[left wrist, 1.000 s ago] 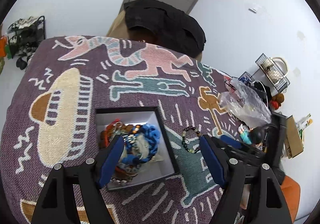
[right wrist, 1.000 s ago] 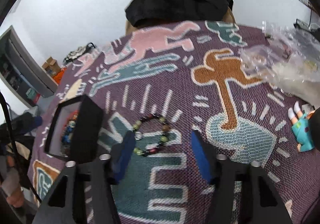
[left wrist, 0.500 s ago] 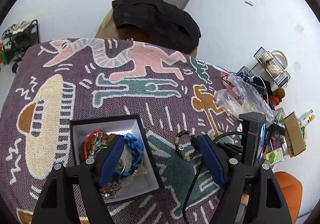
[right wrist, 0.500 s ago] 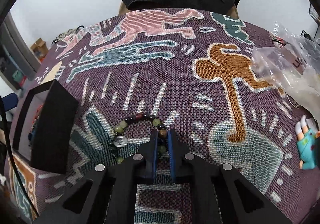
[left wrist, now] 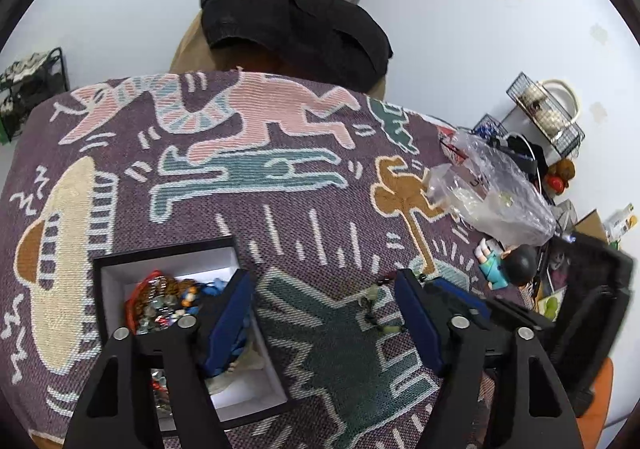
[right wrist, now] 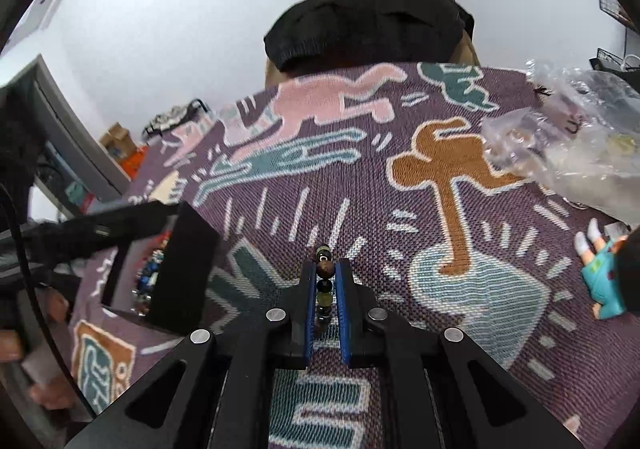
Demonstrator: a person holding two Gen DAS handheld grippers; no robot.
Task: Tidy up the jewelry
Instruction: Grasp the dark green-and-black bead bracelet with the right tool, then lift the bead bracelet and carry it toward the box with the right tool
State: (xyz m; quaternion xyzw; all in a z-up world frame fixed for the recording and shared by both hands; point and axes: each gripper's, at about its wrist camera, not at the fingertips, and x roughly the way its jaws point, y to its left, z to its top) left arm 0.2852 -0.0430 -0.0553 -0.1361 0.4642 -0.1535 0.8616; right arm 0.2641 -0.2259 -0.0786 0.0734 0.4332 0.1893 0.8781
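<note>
My right gripper (right wrist: 324,273) is shut on a beaded bracelet (right wrist: 324,291) of green and brown beads and holds it a little above the patterned purple cloth (right wrist: 360,177). The bracelet also shows in the left wrist view (left wrist: 376,305), hanging beside my left gripper's right finger. My left gripper (left wrist: 324,313) is open and empty, hovering over the cloth with its left finger above the black jewelry box (left wrist: 120,265). The box is white inside and holds several bead pieces (left wrist: 164,301). The same box shows at the left in the right wrist view (right wrist: 188,245).
A crumpled clear plastic bag (left wrist: 488,189) lies at the cloth's right edge, with a small teal figurine (left wrist: 500,265) beside it. A black garment (left wrist: 296,29) hangs over a chair at the far edge. Wire baskets and clutter stand at the right.
My right gripper closed on the bracelet and lifted it off the cloth. My left gripper shifted right, so the box now sits further left in its view.
</note>
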